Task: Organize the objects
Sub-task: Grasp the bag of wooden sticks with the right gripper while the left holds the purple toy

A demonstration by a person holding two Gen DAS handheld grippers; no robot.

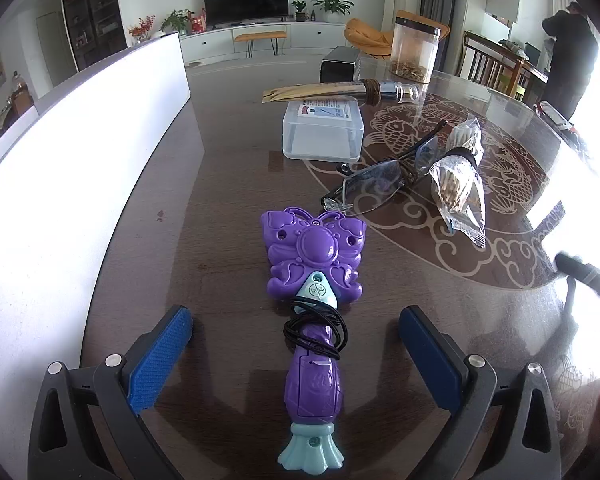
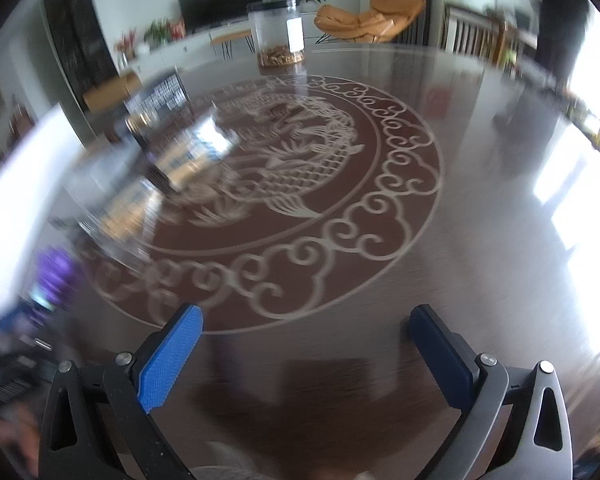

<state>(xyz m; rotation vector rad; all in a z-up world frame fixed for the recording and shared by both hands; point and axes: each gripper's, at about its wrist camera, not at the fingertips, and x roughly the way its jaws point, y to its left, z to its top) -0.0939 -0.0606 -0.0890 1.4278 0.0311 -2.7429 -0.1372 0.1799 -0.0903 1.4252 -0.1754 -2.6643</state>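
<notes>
Left wrist view first: my left gripper (image 1: 296,328) has its jaws spread wide, and the purple butterfly wand (image 1: 314,308) lies on the table (image 1: 220,168) between the two blue pads (image 1: 162,356), its pale blue base nearest the camera and the butterfly head pointing away. Neither pad touches the wand. A black cord (image 1: 315,326) is wound around the wand's neck. Just beyond the butterfly head I note a pair of black-framed glasses (image 1: 380,178), folded loosely, lying beside a clear wrapped bundle of sticks (image 1: 458,178) cinched with a dark band; the two appear to touch near the band. Farther back sits a translucent lidded box (image 1: 322,130) with a printed label, and behind it a long flat packet (image 1: 320,90) ending in a metal-capped piece. A small dark box (image 1: 339,65) and a clear jar (image 1: 415,50) holding brown contents at the bottom stand at the far edge. A tall white board (image 1: 72,152) runs along the left side of the table. Right wrist view: my right gripper (image 2: 306,348) is likewise spread wide and holds nothing, hovering over bare tabletop short of the inlaid fish medallion (image 2: 300,184). This frame is motion-blurred; the objects at its left edge cannot be identified with confidence, apart from a purple smear (image 2: 56,276) I cannot confirm as the wand.
</notes>
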